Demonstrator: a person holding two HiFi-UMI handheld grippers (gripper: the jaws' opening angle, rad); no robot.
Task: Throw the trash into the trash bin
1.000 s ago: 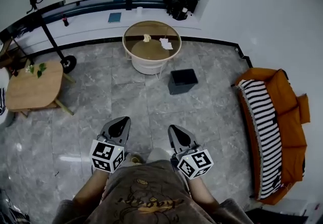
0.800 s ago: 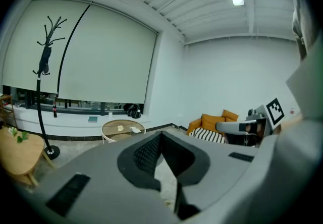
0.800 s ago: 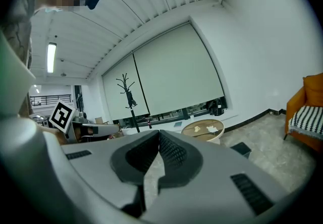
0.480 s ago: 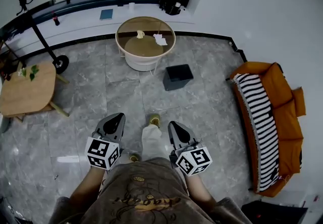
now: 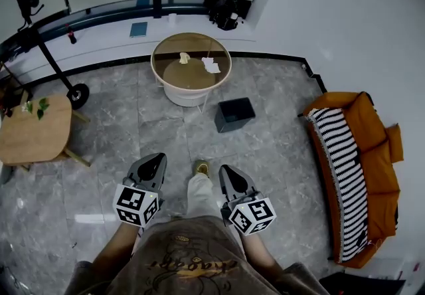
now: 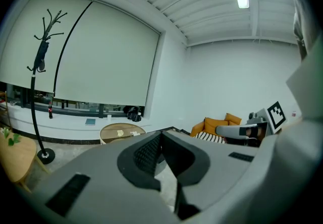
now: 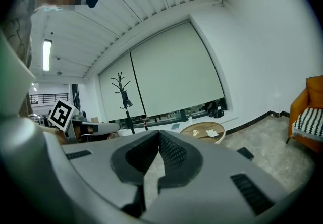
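Nearest, well short of the round amber-glass-topped table on a cream base (image 5: 159,76): the grey left gripper (image 5: 157,158) with its marker cube, clenched tip to tip on nothing. Alongside it, equally far from the table: the grey right gripper (image 5: 225,169), likewise clamped empty, ribbed pads meeting. Between the two, a pale trouser leg and yellowish shoe (image 5: 201,169), toe toward the table.

Further on, near the table's front right: the black square open-topped trash bin (image 5: 235,114), upright on the grey marble-look floor tiles (image 5: 133,127), apart from the table's base.

On the table's glass top, toward its far half: the trash, two small crumpled pieces. To the left, a yellowish wad (image 5: 184,58). Just right of it, a white crumpled tissue (image 5: 210,65), flatter and wider, close by but not touching.

Well left of the table: a light wooden low table (image 5: 33,134) bearing a green sprig (image 5: 38,106). Well right of the table: an orange armchair (image 5: 378,154) with a black-and-white striped cushion (image 5: 345,167). Beyond the table, on the white sill: a small blue book (image 5: 139,29).
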